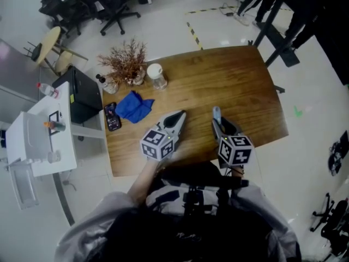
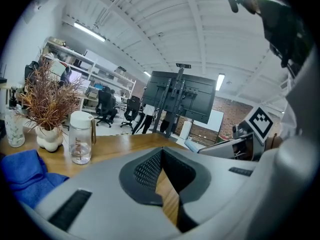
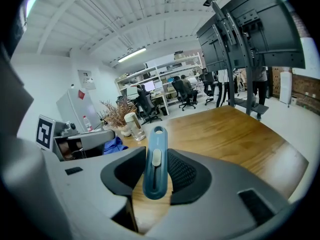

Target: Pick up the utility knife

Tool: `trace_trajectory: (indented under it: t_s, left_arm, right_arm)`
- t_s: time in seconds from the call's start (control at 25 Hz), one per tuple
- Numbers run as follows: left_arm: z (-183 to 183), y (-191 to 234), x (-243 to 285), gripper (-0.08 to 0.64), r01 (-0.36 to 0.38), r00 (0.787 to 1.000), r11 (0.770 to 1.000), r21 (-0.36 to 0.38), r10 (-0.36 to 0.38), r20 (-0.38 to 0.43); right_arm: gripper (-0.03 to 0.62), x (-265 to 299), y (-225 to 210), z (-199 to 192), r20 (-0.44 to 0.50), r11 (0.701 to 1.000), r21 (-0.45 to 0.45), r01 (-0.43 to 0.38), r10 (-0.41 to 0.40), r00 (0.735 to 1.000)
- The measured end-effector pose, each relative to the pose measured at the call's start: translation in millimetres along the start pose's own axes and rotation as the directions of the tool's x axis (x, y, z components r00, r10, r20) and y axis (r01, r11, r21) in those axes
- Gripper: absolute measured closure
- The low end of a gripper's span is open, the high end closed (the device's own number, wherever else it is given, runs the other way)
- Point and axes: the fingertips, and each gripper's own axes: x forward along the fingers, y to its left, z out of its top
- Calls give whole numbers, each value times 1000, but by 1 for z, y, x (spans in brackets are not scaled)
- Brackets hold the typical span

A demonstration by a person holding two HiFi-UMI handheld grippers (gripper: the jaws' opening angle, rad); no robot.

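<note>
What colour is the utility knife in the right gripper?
Blue; the utility knife shows best in the right gripper view.

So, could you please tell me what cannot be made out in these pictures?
Utility knife: head view, lower part hidden by the right gripper.
Phone: head view, screen too small to read.
Bottle: left gripper view, print too small to read.
Table: head view, near edge partly hidden by the person.

I read my left gripper (image 2: 161, 153) with jaws met at the tips, nothing between them. On the counter (image 2: 127, 143), left side: blue cloth (image 2: 22, 176), clear bottle (image 2: 80, 139), dried plant (image 2: 47, 101).
</note>
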Motion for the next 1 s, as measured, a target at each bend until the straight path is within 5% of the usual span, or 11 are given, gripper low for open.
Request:
trace_trajectory:
  t_s: [0.28,0.56,0.8,0.92,1.0]
  left_arm:
    - [-1,4,-3,551,-13,1000,1000,-17,13,3]
    - [-4,5,-6,551,-25,1000,999,-25,25,-4]
    - [-7,7,-10,551,-34,999,999,-34,34,-11]
    - [-8,11,-10,551,-40,999,998,-40,39,-13]
    - [-9,12,-9,551,-39,999,998,-41,39,-13]
  right_arm:
    - [448,45,-31,-45,-139,998,-20,55,-57,989]
    - [454,92,-62,-84,-292,986,-105,128,-153,944]
    - [454,106,-70,-110,-382,989,-59,134,-146,912]
    - [450,90,-87,-114,-449,970,-108,216,-242,860]
    - [436,98,-78,-101,-375,983,-59,173,-183,909]
